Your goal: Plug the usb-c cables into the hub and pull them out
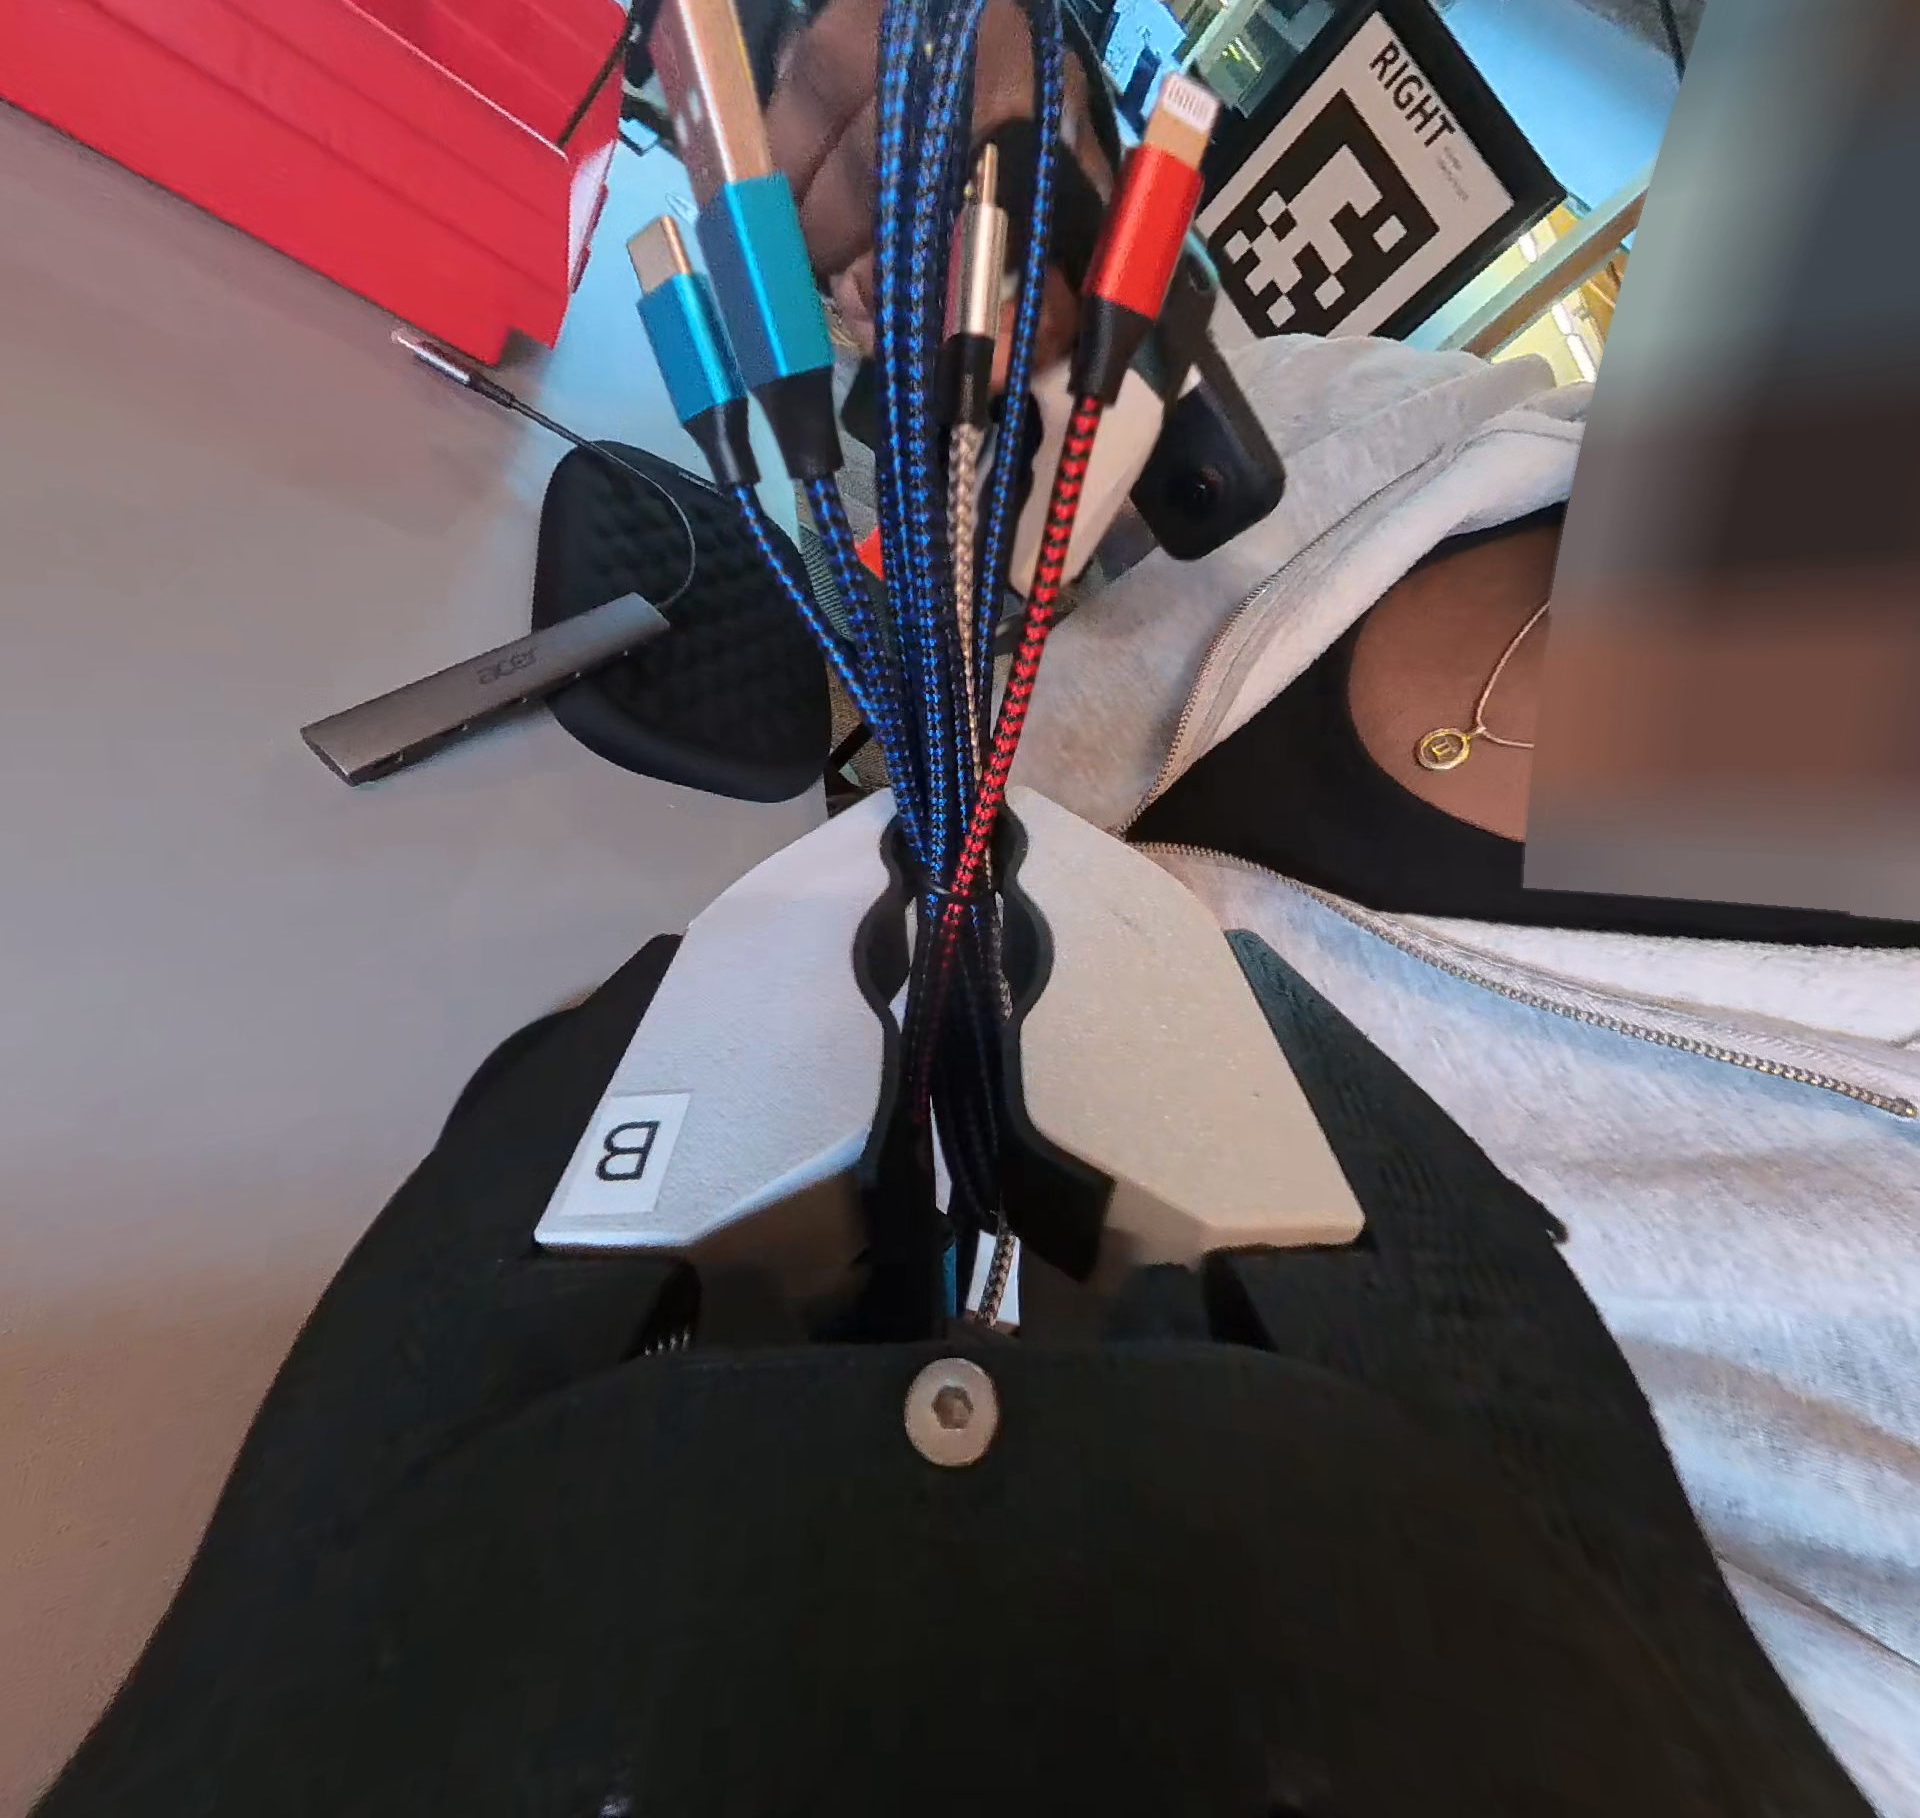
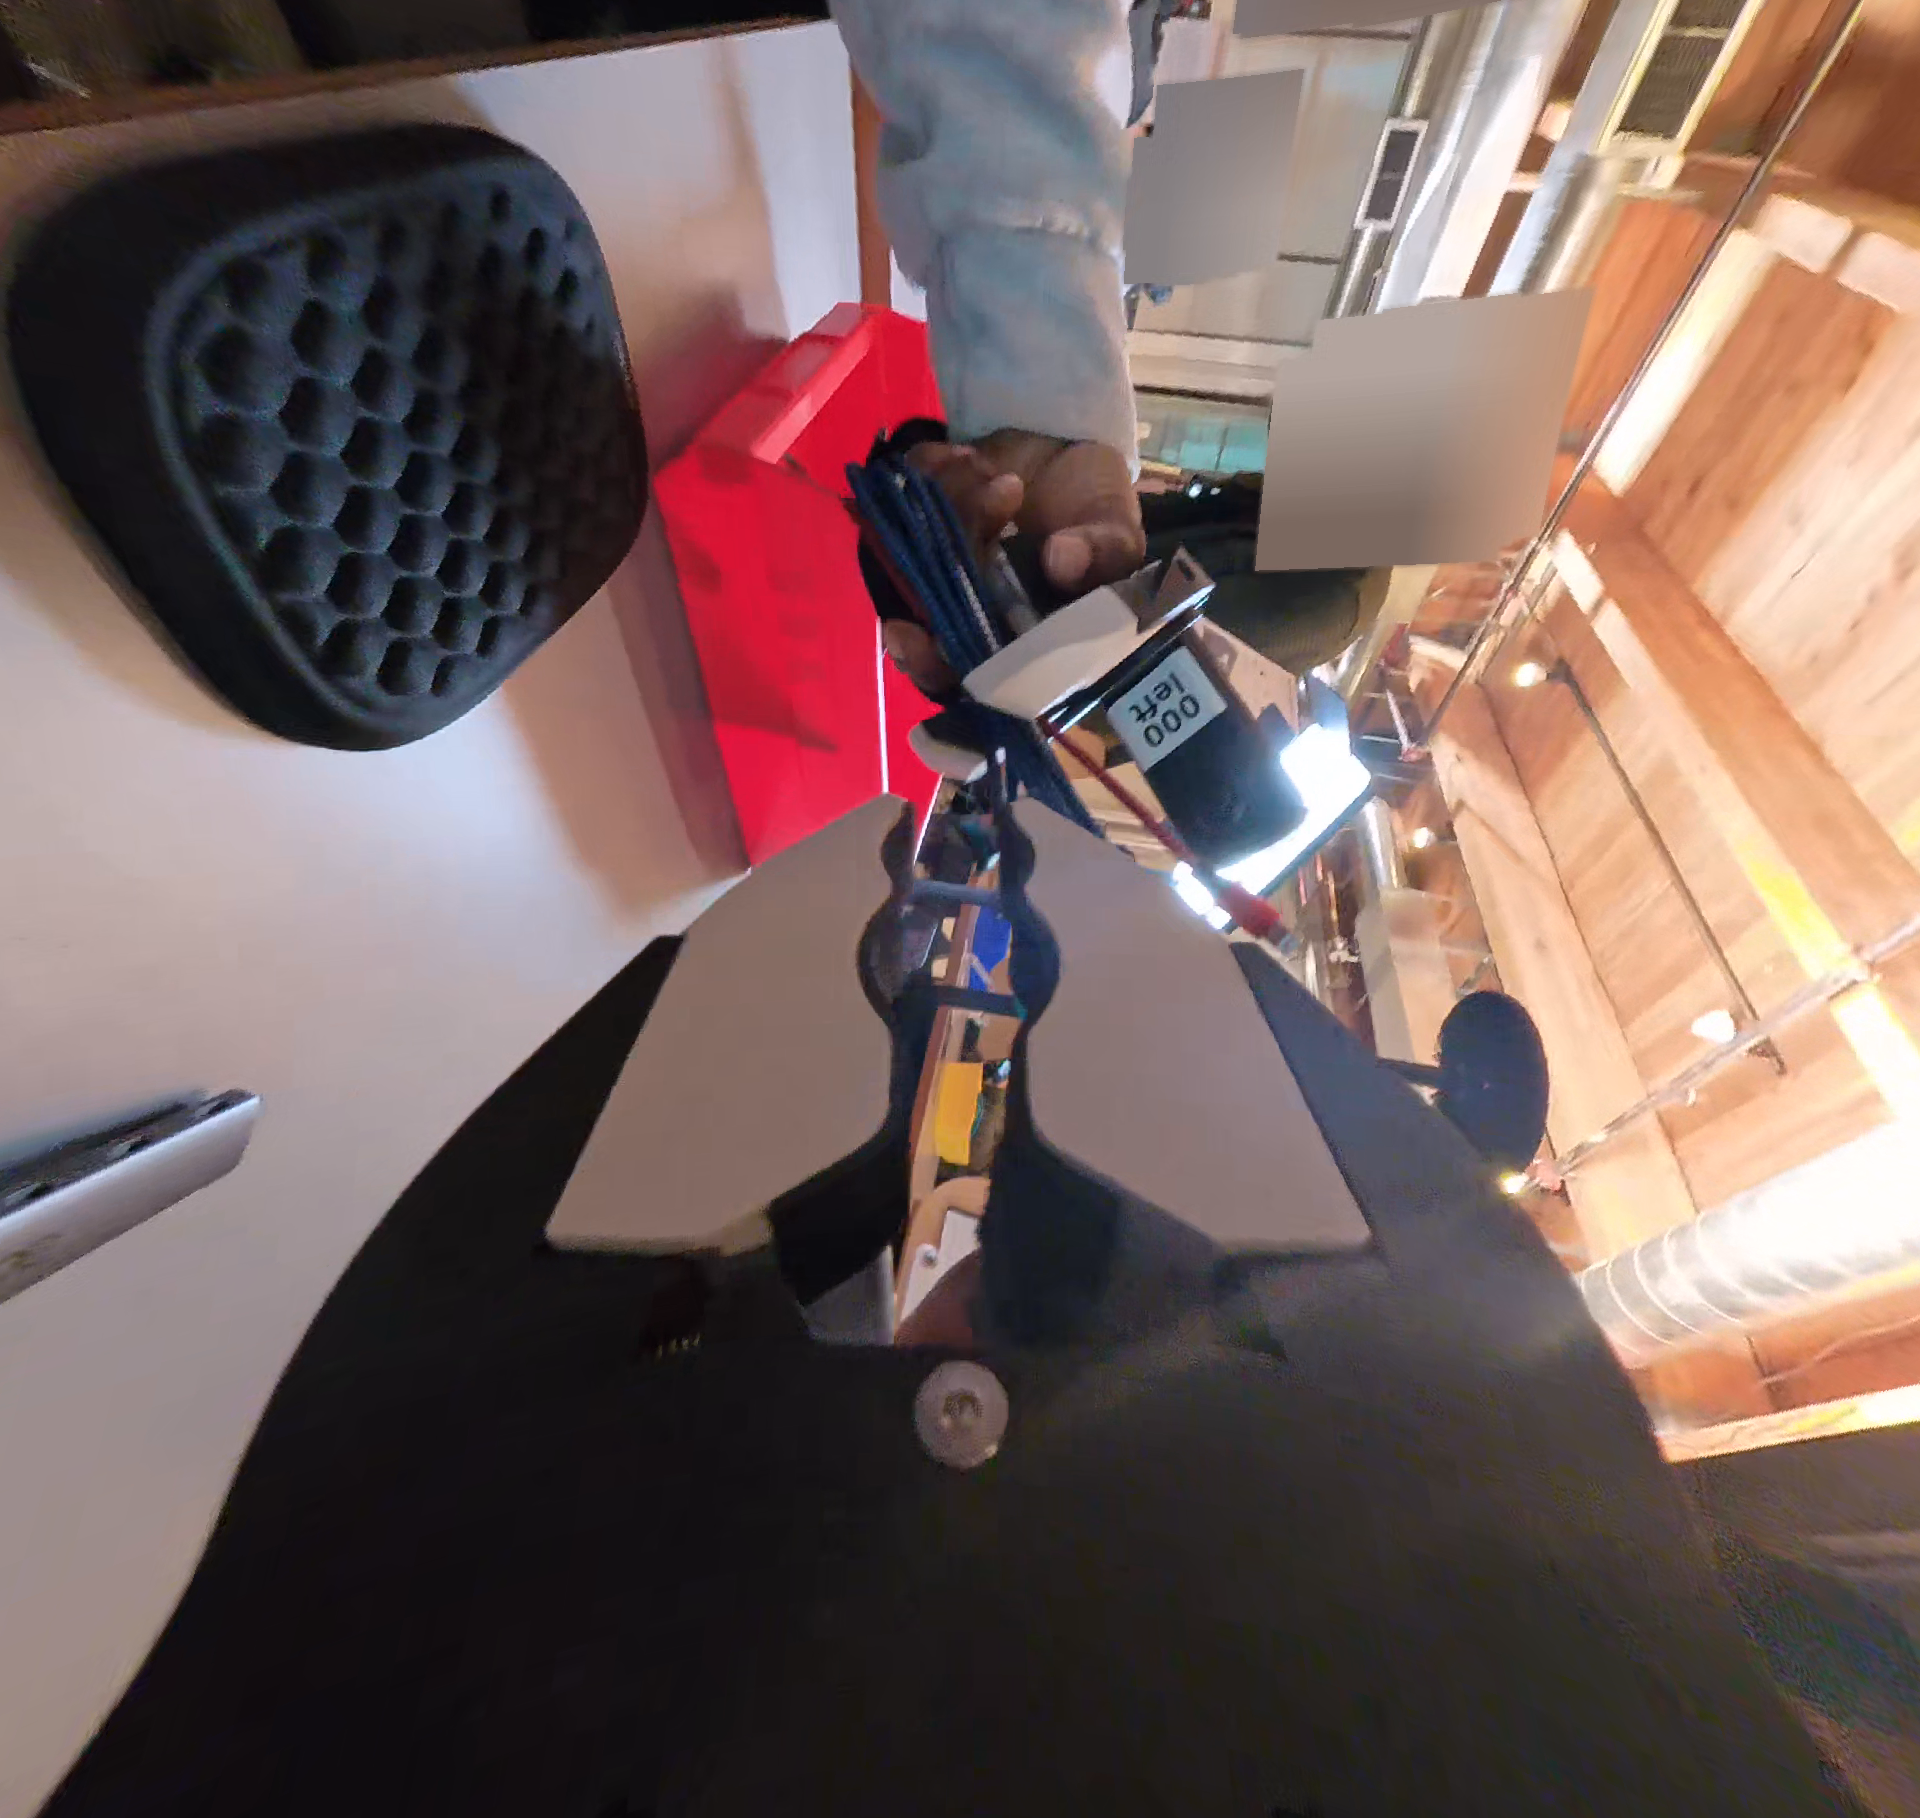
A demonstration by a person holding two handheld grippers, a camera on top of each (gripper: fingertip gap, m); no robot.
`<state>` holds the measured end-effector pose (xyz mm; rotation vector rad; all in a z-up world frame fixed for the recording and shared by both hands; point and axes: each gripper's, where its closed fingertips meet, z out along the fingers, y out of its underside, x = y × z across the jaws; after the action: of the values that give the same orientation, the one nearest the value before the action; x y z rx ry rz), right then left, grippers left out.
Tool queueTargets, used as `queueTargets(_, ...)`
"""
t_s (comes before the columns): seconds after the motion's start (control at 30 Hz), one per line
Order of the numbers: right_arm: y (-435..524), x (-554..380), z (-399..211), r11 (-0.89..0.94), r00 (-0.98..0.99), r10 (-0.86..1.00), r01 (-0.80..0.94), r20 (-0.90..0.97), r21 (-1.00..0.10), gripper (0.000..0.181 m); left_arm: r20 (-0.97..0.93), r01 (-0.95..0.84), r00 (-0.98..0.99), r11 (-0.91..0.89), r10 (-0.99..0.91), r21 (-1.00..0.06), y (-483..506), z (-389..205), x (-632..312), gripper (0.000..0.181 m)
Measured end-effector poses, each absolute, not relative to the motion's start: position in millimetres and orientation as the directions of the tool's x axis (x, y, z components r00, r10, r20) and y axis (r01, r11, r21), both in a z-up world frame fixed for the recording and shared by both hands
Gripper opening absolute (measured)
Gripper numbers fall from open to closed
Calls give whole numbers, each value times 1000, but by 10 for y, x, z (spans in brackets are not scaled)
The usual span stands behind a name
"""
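The left gripper (image 1: 951, 895) squeezes a floppy bundle of braided cables (image 1: 935, 625), the right gripper (image 2: 956, 823) looks empty and slightly apart, so grab the stiff blue USB-C plug (image 1: 681, 334).

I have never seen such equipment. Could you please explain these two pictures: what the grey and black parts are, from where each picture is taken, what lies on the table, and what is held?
There is no robot. A person holds one hand tool in each hand, and each tool carries a camera looking along its two grey fingers.

In the left wrist view, the left gripper is shut on a bundle of braided cables, whose plugs fan out above it. On the grey table lie a slim grey hub, a black honeycomb pad and a red box.

The right wrist view is rotated. The right gripper has a gap between its fingers and holds nothing. Beyond it you see the other tool with the cables.
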<state>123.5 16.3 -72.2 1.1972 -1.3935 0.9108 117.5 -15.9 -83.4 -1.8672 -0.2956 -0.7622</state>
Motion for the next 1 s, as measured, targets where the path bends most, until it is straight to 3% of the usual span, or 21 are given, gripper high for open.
queueTargets(0.1, 132, 1239, -698, 226, -8, -177, -974, 984, 32, 6, 628, 526, 765, -421, -145, -739, -155, -839, 1169, 13)
queueTargets(0.17, 128, 1204, -671, 251, -104, -147, -966, 984, -64, 5, 607, 511, 782, -413, -141, -754, -180, -849, 1139, 15)
queueTargets(0.23, 116, 1134, -605, 270, -295, -70, -925, 953, -266, 5, 514, 457, 856, -376, -62, -806, -205, -860, 998, 28)
queueTargets(0.3, 103, 1016, -547, 269, -515, 17, -823, 857, -500, 4, 306, 315, 949, -312, 77, -896, -284, -789, 796, 41)
queueTargets(0.4, 54, 759, -573, 249, -836, 120, -496, 535, -832, 2, -61, -12, 925, -132, 374, -991, -535, -284, 589, 56)
queueTargets(0.47, -1, 581, -720, 253, -949, 171, -219, 266, -942, 1, -211, -209, 809, -66, 549, -976, -703, 78, 715, 57)
queueTargets(0.57, -112, 458, -1000, 250, -973, 195, 171, -124, -953, 0, -329, -402, 593, -84, 735, -912, -662, 287, 1043, 58)
queueTargets(0.7, -240, 393, -1041, 154, -843, 185, 533, -506, -832, 1, -285, -466, 468, -41, 836, -884, -284, -22, 1151, 58)
queueTargets(0.87, -278, 361, -785, -27, -678, 87, 731, -730, -682, 1, -325, -363, 407, -176, 854, -915, -141, -581, 652, 56)
queueTargets(1.0, -273, 337, -627, -164, -561, -33, 819, -827, -549, 1, -287, -292, 439, -167, 851, -942, -169, -751, 471, 48)
